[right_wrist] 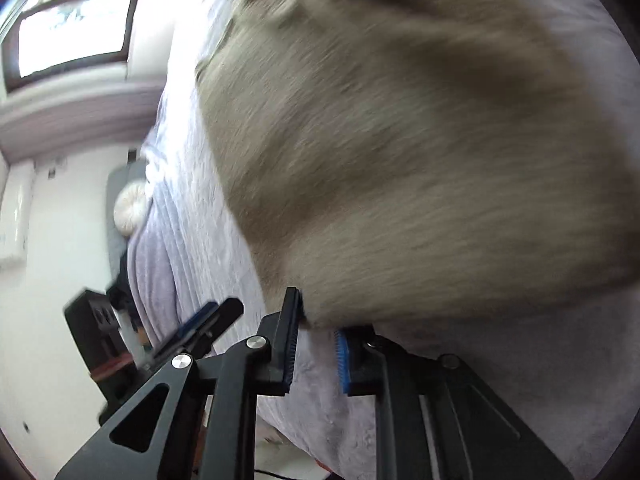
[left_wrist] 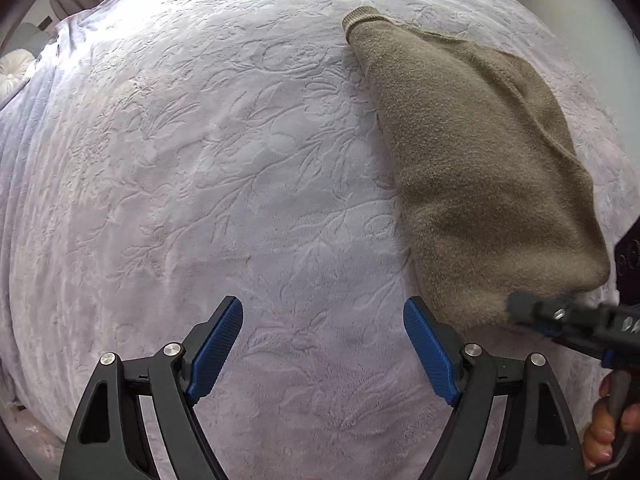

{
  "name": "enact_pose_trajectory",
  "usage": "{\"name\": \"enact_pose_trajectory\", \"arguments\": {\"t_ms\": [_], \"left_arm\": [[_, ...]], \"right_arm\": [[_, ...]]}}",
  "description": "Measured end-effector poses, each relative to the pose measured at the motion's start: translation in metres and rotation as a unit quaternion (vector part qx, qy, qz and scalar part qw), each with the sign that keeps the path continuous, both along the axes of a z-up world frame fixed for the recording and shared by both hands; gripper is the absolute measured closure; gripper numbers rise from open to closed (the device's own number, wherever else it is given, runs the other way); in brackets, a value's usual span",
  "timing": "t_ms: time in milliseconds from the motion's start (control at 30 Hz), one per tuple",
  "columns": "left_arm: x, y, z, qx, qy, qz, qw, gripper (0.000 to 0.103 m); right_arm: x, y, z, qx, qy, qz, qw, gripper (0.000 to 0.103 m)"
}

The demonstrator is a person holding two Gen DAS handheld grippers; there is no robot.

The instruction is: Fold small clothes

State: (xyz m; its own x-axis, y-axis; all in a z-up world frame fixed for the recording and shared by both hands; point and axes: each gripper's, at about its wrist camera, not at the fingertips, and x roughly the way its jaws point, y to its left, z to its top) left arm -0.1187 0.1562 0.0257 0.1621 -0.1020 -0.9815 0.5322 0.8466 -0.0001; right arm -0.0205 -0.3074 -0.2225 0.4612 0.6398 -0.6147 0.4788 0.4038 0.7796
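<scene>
A small olive-brown knit sweater (left_wrist: 472,152) lies on the lavender embossed bedspread (left_wrist: 224,168), its ribbed cuff (left_wrist: 360,18) pointing to the far side. My left gripper (left_wrist: 324,320) is open and empty, over bare bedspread just left of the sweater's near corner. My right gripper (left_wrist: 520,308) comes in from the right and pinches the sweater's near edge. In the right wrist view the sweater (right_wrist: 400,152) is blurred and fills the frame, its lower edge held between the right gripper's (right_wrist: 316,328) nearly closed blue pads (right_wrist: 342,360).
The bedspread's left edge (left_wrist: 24,320) drops to the floor. A round white cushion (left_wrist: 14,66) sits at the far left; it also shows in the right wrist view (right_wrist: 130,208). A window (right_wrist: 76,24) and white wall lie beyond the bed.
</scene>
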Motion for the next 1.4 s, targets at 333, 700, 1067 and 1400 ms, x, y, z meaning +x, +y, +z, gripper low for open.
{"name": "enact_pose_trajectory", "arguments": {"t_ms": [333,700,1067,1400], "left_arm": [[-0.012,0.0,0.019,-0.009,0.012,-0.001,0.9999,0.019],[-0.031,-0.002,0.03,0.016,0.015,-0.027,0.9994,0.0],[-0.04,-0.016,0.043,0.003,0.001,-0.057,0.9984,0.0],[-0.049,-0.022,0.026,0.032,0.038,-0.059,0.997,0.0]], "right_arm": [[-0.001,0.017,0.026,-0.141,0.066,0.104,0.982,0.081],[-0.013,0.02,0.073,-0.244,0.075,0.129,0.958,0.043],[-0.024,0.014,0.09,-0.291,0.085,0.131,0.944,0.034],[-0.027,0.009,0.097,-0.312,0.093,0.128,0.937,0.03]]}}
